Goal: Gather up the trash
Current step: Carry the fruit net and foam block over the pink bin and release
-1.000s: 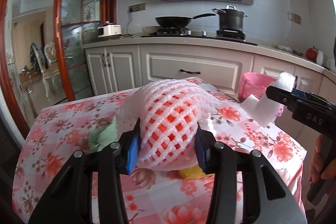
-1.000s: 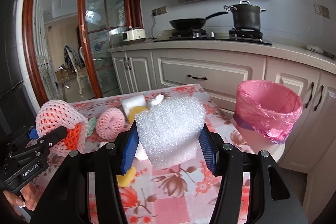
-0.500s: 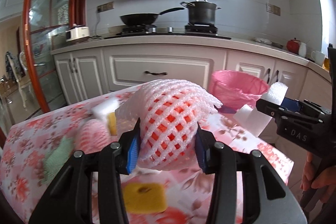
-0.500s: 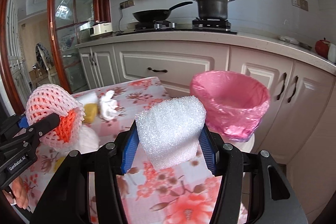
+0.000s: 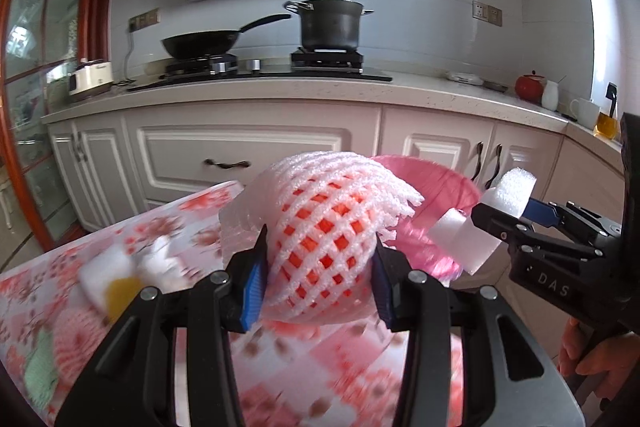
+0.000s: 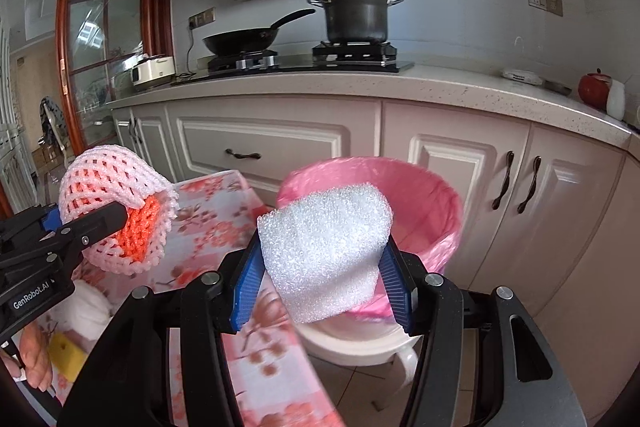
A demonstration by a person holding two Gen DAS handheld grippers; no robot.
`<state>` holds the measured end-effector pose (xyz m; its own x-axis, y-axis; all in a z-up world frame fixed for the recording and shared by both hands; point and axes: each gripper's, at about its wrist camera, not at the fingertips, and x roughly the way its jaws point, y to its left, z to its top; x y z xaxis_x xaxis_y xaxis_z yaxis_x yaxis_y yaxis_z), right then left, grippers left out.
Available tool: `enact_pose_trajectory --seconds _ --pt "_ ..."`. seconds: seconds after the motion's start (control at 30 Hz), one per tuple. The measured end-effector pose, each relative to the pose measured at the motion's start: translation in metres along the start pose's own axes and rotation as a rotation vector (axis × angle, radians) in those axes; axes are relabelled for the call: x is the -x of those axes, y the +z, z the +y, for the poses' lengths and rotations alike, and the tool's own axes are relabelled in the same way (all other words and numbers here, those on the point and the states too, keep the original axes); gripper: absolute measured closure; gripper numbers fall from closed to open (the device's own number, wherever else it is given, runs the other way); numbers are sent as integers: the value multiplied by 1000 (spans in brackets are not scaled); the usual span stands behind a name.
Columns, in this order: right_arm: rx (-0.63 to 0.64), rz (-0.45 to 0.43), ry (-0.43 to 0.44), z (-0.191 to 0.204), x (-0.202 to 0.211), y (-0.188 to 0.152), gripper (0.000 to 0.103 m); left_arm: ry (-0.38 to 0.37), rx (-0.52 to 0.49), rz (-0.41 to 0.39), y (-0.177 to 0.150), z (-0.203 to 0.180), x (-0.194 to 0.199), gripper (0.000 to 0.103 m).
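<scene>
My left gripper (image 5: pixel 318 277) is shut on a pink foam fruit net (image 5: pixel 328 239) with an orange net inside, held above the floral table. It also shows in the right wrist view (image 6: pixel 116 215). My right gripper (image 6: pixel 322 281) is shut on a white foam sheet (image 6: pixel 326 251), held in front of the pink-lined trash bin (image 6: pixel 436 211). The sheet also shows in the left wrist view (image 5: pixel 480 227), next to the bin (image 5: pixel 432 203). Both grippers are at the table's far right end, near the bin.
The floral table (image 5: pixel 168 235) carries a yellow sponge (image 5: pixel 120 293), white scraps (image 5: pixel 160 263), another pink net (image 5: pixel 76 331) and a green net (image 5: pixel 40 371). The bin stands on a white stool (image 6: pixel 360 343). Kitchen cabinets (image 6: pixel 280 147) and a stove are behind.
Both grippers have swung right along the table with their loads, toward the pink bin, which is now much closer. The grips have not changed.
</scene>
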<state>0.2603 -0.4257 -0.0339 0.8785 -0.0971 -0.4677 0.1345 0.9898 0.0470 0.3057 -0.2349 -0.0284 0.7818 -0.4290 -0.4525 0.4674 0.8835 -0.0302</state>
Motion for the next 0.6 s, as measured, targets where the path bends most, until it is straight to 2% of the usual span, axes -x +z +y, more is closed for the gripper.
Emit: enact_pose_trajectory --seconds 0.27,0.6 --pt "-64 -16 -26 -62 -39 32 51 -88 31 28 45 -27 -76 59" --pt "-77 -11 -27 -85 -82 46 48 -122 53 64 83 -53 -163 55"
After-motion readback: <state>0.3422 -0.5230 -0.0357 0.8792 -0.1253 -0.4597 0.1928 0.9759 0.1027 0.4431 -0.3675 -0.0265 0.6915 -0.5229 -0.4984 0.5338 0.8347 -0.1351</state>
